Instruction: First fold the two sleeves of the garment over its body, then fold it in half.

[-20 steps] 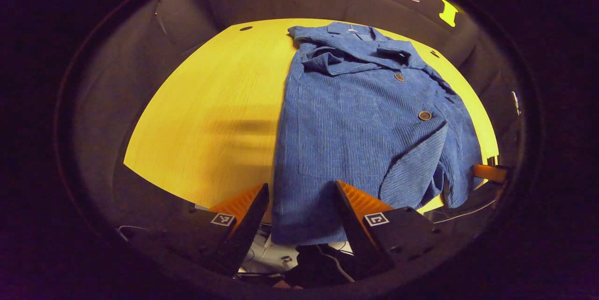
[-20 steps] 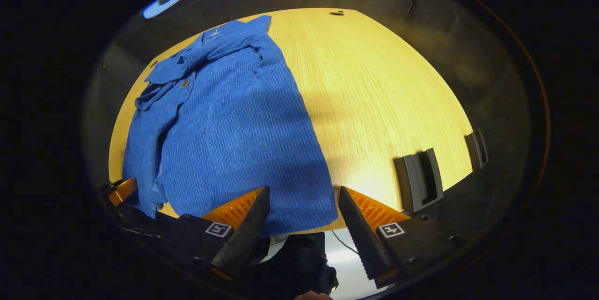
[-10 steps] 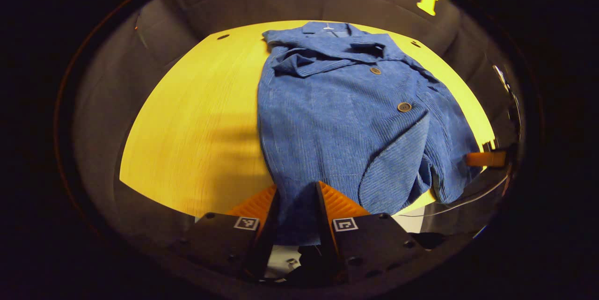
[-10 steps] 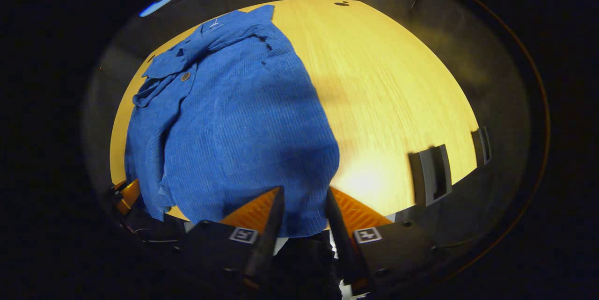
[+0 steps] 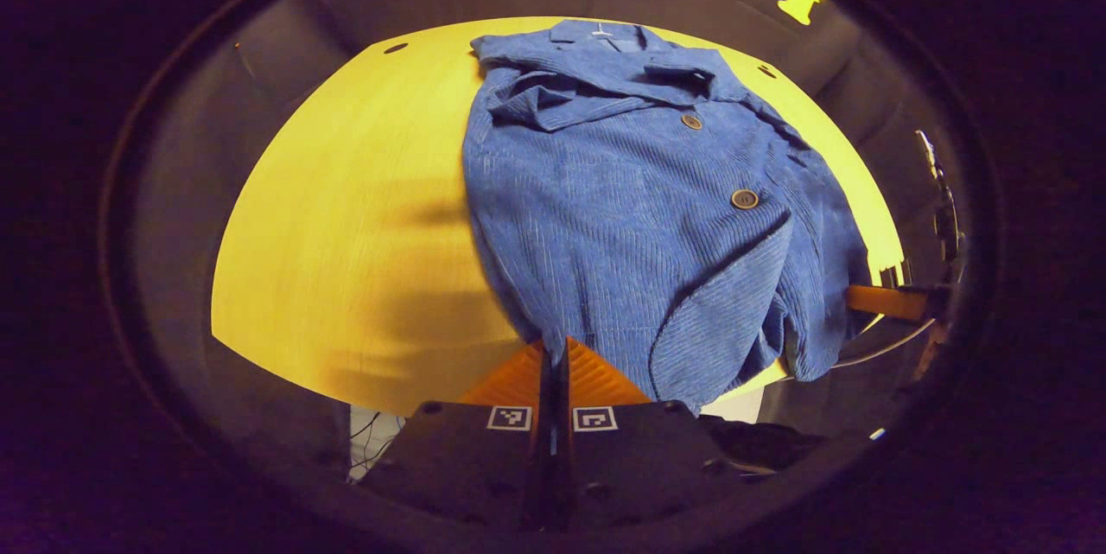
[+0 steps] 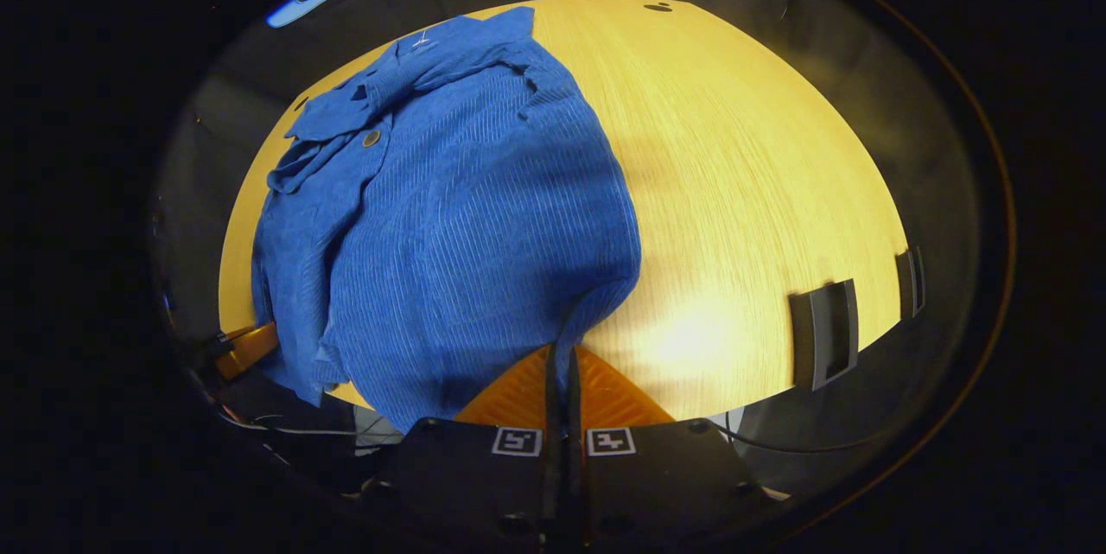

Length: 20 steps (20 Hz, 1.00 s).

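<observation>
A blue corduroy jacket lies on the yellow wooden table, collar at the far side, both sleeves folded over its body. Its brown buttons face up. In the left gripper view my left gripper is shut on the jacket's near hem corner, and the cloth rises to the fingers. In the right gripper view the jacket spreads left of centre, and my right gripper is shut on the other near hem corner. The other gripper shows at the table's edge in the left gripper view and in the right gripper view.
Two dark holders stand at the table's near right edge in the right gripper view. Bare table stretches right of the jacket there, and left of it in the left gripper view. Cables and floor lie below the table's near edge.
Both grippers went from open around the hem to shut on it. The hem, which hung over the near edge, is now drawn up into points at the fingers.
</observation>
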{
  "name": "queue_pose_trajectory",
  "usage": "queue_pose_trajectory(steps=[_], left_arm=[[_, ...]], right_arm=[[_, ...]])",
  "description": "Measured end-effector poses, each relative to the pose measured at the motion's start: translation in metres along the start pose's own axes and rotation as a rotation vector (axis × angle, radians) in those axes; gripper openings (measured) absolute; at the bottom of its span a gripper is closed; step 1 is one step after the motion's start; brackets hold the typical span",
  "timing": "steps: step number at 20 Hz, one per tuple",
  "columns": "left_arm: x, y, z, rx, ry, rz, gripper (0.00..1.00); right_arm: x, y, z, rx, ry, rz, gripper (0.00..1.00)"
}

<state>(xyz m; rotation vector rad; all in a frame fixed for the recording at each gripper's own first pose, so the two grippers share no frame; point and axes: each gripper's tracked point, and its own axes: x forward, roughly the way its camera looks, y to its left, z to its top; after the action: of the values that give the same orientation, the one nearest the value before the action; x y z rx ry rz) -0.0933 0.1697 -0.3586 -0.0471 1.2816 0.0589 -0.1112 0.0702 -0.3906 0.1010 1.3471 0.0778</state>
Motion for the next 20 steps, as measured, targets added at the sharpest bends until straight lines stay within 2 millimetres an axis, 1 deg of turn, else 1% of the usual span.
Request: queue_pose_trajectory(steps=[1, 4, 6, 9, 11, 12, 13, 16, 18, 20], left_arm=[[-0.002, 0.003, 0.0, -0.003, 0.008, -0.031, 0.0], [-0.013, 0.0, 0.008, -0.071, -0.005, -0.119, 0.0], [-0.024, -0.001, 0.015, -0.087, -0.02, -0.152, 0.0], [-0.046, -0.002, 0.026, -0.076, -0.049, -0.188, 0.0], [-0.064, -0.003, 0.04, -0.081, -0.073, -0.227, 0.0], [-0.072, 0.0, 0.05, -0.08, -0.087, -0.232, 0.0], [-0.078, 0.008, 0.064, -0.077, -0.108, -0.232, 0.0], [-0.103, 0.022, 0.112, -0.087, -0.157, -0.262, 0.0], [-0.108, 0.029, 0.141, -0.072, -0.179, -0.275, 0.0], [-0.108, 0.033, 0.167, -0.039, -0.183, -0.27, 0.0]], right_arm=[[-0.001, 0.0, 0.002, -0.004, -0.012, -0.001, 0.05], [-0.009, 0.007, 0.009, 0.003, -0.034, 0.021, 0.05], [-0.02, 0.013, 0.017, 0.015, -0.053, 0.037, 0.05], [-0.04, 0.028, 0.033, 0.011, -0.092, 0.073, 0.05], [-0.054, 0.037, 0.046, 0.003, -0.119, 0.095, 0.05], [-0.061, 0.041, 0.055, -0.002, -0.132, 0.103, 0.05], [-0.067, 0.045, 0.065, -0.008, -0.148, 0.111, 0.05], [-0.079, 0.057, 0.104, -0.029, -0.198, 0.125, 0.05], [-0.085, 0.063, 0.134, -0.041, -0.242, 0.122, 0.05], [-0.085, 0.077, 0.16, -0.046, -0.252, 0.133, 0.05]])
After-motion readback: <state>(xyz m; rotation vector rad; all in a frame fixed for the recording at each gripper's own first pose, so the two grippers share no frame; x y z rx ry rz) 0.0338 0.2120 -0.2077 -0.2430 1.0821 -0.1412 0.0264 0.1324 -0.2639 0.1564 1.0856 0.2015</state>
